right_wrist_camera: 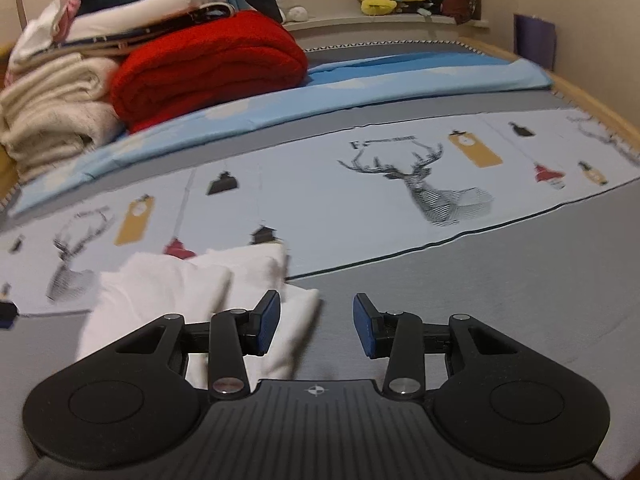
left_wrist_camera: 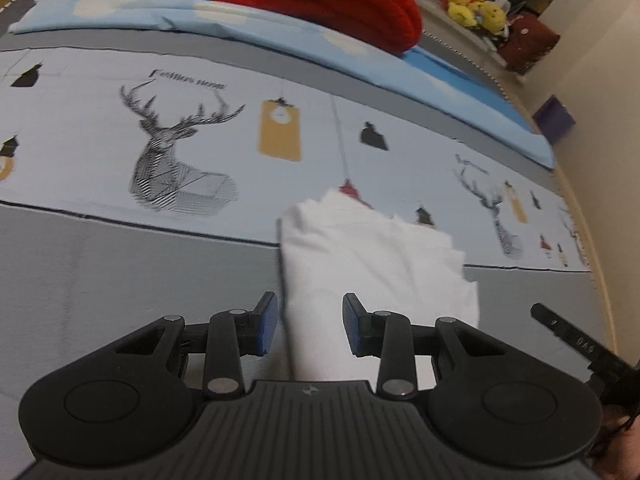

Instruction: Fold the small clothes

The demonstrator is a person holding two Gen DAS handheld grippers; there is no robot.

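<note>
Folded white garment (left_wrist_camera: 372, 256) near the bed (right_wrist_camera: 500, 280) front edge; left gripper (left_wrist_camera: 310, 326) and right gripper (right_wrist_camera: 316, 326) fingers parted, empty; bare grey sheet alongside.

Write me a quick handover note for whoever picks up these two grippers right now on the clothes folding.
Left gripper: open, holding nothing, the white garment lying below its gap.
Right gripper: open, empty, over the grey bedspread beside the garment's right edge.
White garment: on the bed, folded into a narrow bundle with stacked layers.
Done: at least one fold.
Left: probably one more fold and tidying; no other small clothes visible nearby.
</note>
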